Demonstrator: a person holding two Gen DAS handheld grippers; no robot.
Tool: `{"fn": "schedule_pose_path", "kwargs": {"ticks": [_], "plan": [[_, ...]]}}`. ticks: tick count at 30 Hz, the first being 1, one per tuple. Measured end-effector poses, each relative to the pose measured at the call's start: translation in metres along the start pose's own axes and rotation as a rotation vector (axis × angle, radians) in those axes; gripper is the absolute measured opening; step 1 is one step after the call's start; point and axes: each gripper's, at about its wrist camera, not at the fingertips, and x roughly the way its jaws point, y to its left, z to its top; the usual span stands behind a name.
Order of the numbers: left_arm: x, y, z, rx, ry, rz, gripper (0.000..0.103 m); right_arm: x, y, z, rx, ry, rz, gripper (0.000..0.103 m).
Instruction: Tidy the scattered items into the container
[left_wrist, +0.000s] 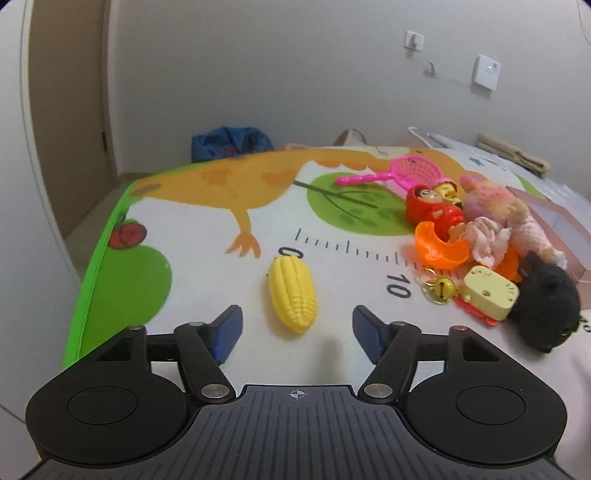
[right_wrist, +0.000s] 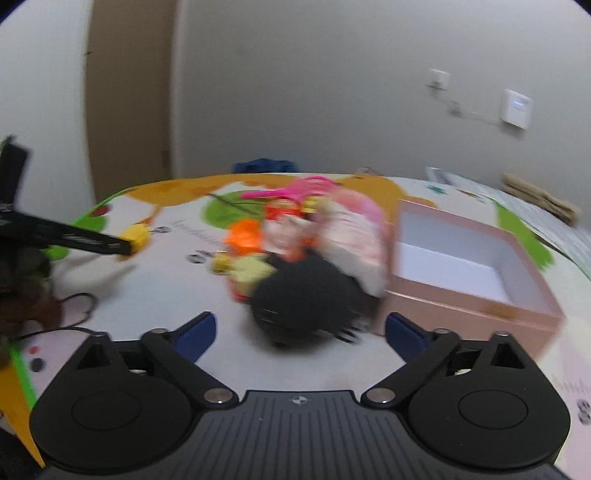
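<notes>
Just ahead of the left gripper (left_wrist: 297, 334), jaws spread wide, lies the yellow corn (left_wrist: 293, 298), ungrasped

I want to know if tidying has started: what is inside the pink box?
Nothing visible: the pink box shows bare white floor and walls. Its near wall hides the closest strip of floor. The toys, including the black plush, lie outside on the mat.

Glossy plastic corn (left_wrist: 293, 295), fuzzy black plush (left_wrist: 546, 306)
</notes>
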Motion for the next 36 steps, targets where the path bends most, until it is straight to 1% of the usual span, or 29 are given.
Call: {"fn": "schedule_pose_path", "kwargs": {"ticks": [1, 3, 5, 8, 9, 11, 12, 15, 18, 21, 25, 26, 27, 28, 29, 32, 36], "plan": [[0.004, 0.000, 0.001, 0.012, -0.005, 0.006, 0.076, 0.004, 0.006, 0.003, -0.013, 0.009, 0.017, 0.090], [0.010, 0.001, 0.002, 0.020, 0.003, 0.013, 0.075, 0.014, 0.017, 0.008, -0.036, 0.027, 0.046, 0.080], [0.016, 0.002, 0.002, 0.024, 0.016, 0.017, 0.072, 0.019, 0.026, 0.009, -0.053, 0.031, 0.049, 0.078], [0.023, 0.003, 0.004, 0.038, 0.017, 0.035, 0.069, 0.022, 0.028, 0.009, -0.052, 0.008, 0.012, 0.078], [0.024, 0.002, 0.005, 0.045, 0.014, 0.035, 0.066, 0.023, 0.027, 0.010, -0.048, -0.001, -0.005, 0.078], [0.027, -0.002, 0.004, 0.073, 0.011, 0.020, 0.055, 0.025, 0.025, 0.011, -0.039, -0.015, -0.035, 0.079], [0.028, -0.004, 0.004, 0.088, 0.012, 0.011, 0.047, 0.027, 0.023, 0.011, -0.038, -0.017, -0.044, 0.080], [0.029, -0.012, 0.002, 0.135, 0.000, -0.002, 0.034, 0.033, 0.019, 0.012, -0.033, -0.015, -0.070, 0.082], [0.024, -0.016, 0.000, 0.146, -0.003, -0.027, 0.034, 0.043, 0.013, 0.012, -0.002, -0.020, -0.107, 0.083], [0.014, -0.021, -0.003, 0.146, -0.010, -0.067, 0.034, 0.053, 0.008, 0.012, 0.031, -0.012, -0.095, 0.090], [-0.005, -0.031, -0.007, 0.147, -0.028, -0.136, 0.034, 0.068, 0.005, 0.007, 0.043, 0.023, -0.097, 0.091], [-0.009, -0.034, -0.009, 0.150, -0.028, -0.155, 0.034, 0.071, 0.003, 0.005, 0.048, 0.027, -0.098, 0.089], [-0.013, -0.037, -0.010, 0.153, -0.027, -0.174, 0.034, 0.072, 0.001, 0.004, 0.057, 0.032, -0.096, 0.084], [-0.016, -0.040, -0.012, 0.154, -0.025, -0.192, 0.034, 0.072, -0.001, 0.003, 0.065, 0.033, -0.092, 0.083], [-0.019, -0.042, -0.013, 0.153, -0.021, -0.208, 0.034, 0.070, -0.002, 0.002, 0.070, 0.033, -0.086, 0.080], [-0.029, -0.051, -0.018, 0.149, -0.010, -0.256, 0.034, 0.057, -0.005, 0.000, 0.090, 0.031, -0.055, 0.078], [-0.042, -0.068, -0.027, 0.172, 0.008, -0.323, 0.034, 0.025, -0.006, -0.006, 0.090, 0.003, -0.018, 0.078]]}}
